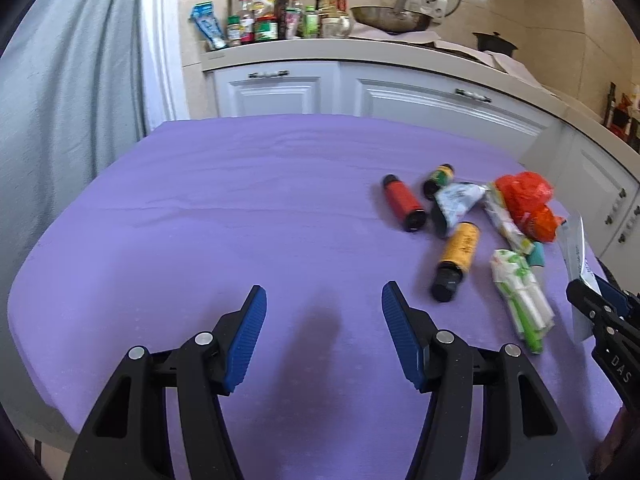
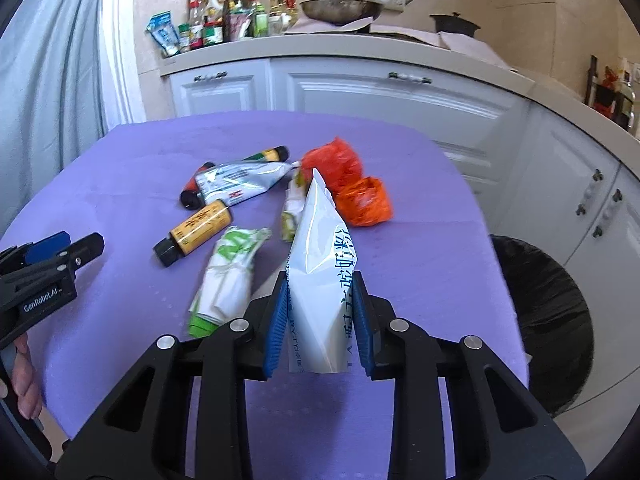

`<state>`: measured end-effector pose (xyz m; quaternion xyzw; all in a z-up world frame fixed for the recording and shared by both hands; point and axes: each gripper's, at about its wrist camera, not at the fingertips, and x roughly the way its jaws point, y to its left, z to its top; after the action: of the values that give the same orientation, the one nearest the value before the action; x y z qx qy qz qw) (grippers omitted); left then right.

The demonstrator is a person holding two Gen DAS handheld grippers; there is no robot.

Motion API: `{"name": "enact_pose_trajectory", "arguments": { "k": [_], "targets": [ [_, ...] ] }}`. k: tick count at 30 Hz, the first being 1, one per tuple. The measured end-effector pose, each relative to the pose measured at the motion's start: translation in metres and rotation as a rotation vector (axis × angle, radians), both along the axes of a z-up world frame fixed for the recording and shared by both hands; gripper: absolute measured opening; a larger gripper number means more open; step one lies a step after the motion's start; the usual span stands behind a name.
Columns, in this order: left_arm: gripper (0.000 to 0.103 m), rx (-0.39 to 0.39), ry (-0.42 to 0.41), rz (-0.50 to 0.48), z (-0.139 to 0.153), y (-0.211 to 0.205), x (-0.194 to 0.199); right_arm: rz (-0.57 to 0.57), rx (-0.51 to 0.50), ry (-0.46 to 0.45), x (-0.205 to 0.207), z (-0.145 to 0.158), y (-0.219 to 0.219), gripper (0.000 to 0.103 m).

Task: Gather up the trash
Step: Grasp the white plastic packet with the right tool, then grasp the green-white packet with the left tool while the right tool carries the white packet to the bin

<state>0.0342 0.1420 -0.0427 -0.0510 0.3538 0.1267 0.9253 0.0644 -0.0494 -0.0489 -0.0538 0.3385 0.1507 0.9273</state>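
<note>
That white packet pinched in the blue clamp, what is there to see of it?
The white packet is a glossy, creased pouch, plastic or foil by its look, with blue Chinese print down its side. The right gripper holds it by its lower part between its two blue ribbed pads, with the pointed top tilting away over the purple tablecloth. In the left wrist view only its edge shows.

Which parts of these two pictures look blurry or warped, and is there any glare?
Left wrist view: the trash pile, such as the red tube, is motion-smeared; the left gripper stays sharp and shadows the purple cloth. Right wrist view: the white pouch shows glare; fisheye bends the counter edge.
</note>
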Motion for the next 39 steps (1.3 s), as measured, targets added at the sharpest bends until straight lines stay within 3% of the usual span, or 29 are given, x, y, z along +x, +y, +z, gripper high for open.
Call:
{"name": "enact_pose_trajectory", "arguments": {
  "k": [16,21,30,33,35,39],
  "targets": [
    [0.059,0.029,0.013,-0.142,0.007,-0.078,0.019,-0.154,0.017,-0.043,-0.002,-0.003,-0.077,0.029],
    [0.065,0.028,0.013,-0.162,0.009,-0.094,0.022,-0.191,0.043,-0.041,-0.001,-0.006,-0.101,0.029],
    [0.067,0.043,0.058,-0.196,-0.009,-0.115,0.035,-0.216,0.072,-0.034,0.001,-0.012,-0.122,0.029],
    [0.055,0.041,0.073,-0.198,-0.014,-0.116,0.036,-0.217,0.077,-0.035,0.000,-0.012,-0.122,0.029],
    [0.032,0.038,0.083,-0.209,-0.017,-0.118,0.035,-0.216,0.079,-0.035,0.001,-0.013,-0.123,0.029],
    [0.027,0.042,0.072,-0.224,-0.018,-0.122,0.032,-0.219,0.078,-0.038,0.001,-0.013,-0.123,0.029]
  ]
}}
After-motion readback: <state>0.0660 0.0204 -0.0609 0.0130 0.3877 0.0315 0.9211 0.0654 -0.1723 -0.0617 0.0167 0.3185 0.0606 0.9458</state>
